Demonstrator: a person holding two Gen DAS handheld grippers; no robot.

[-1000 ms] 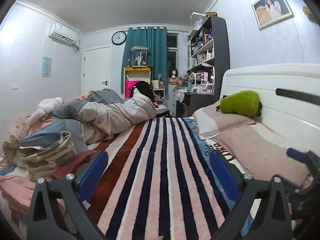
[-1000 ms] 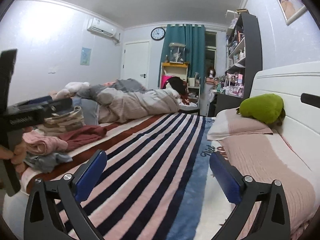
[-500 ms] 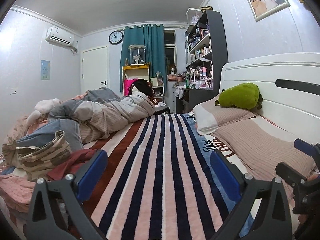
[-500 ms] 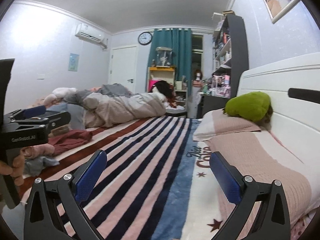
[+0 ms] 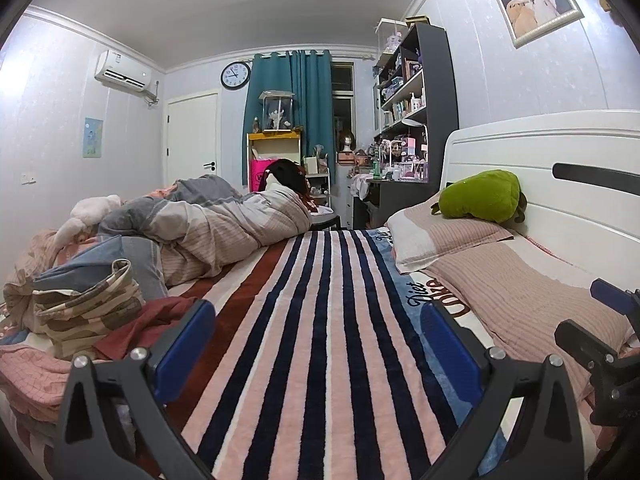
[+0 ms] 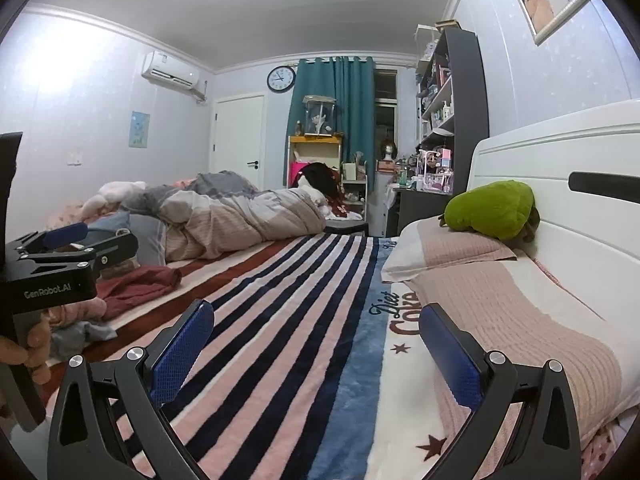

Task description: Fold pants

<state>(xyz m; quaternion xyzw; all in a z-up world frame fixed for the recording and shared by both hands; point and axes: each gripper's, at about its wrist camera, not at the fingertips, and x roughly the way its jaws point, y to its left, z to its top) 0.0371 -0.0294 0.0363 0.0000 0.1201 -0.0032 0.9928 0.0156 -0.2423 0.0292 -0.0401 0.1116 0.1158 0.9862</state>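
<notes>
Striped blanket [image 5: 320,340] lay bare; left gripper [image 5: 320,354] and right gripper [image 6: 316,354] jaws spread, empty. Risk: grabbing wrong garment from clothes heap [image 5: 88,308] (pants unidentifiable).

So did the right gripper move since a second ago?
Yes. The right gripper swung toward the headboard side: the green plush slid from far right toward the picture's middle, and the Coke lettering on the blanket came into view.

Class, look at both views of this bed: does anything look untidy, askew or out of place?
Yes. Clothes lie in a crumpled heap on the bed's left side, unfolded, and the quilt is bunched up behind them. The striped blanket lies flat. Both claws, left and right, are open and empty.
</notes>
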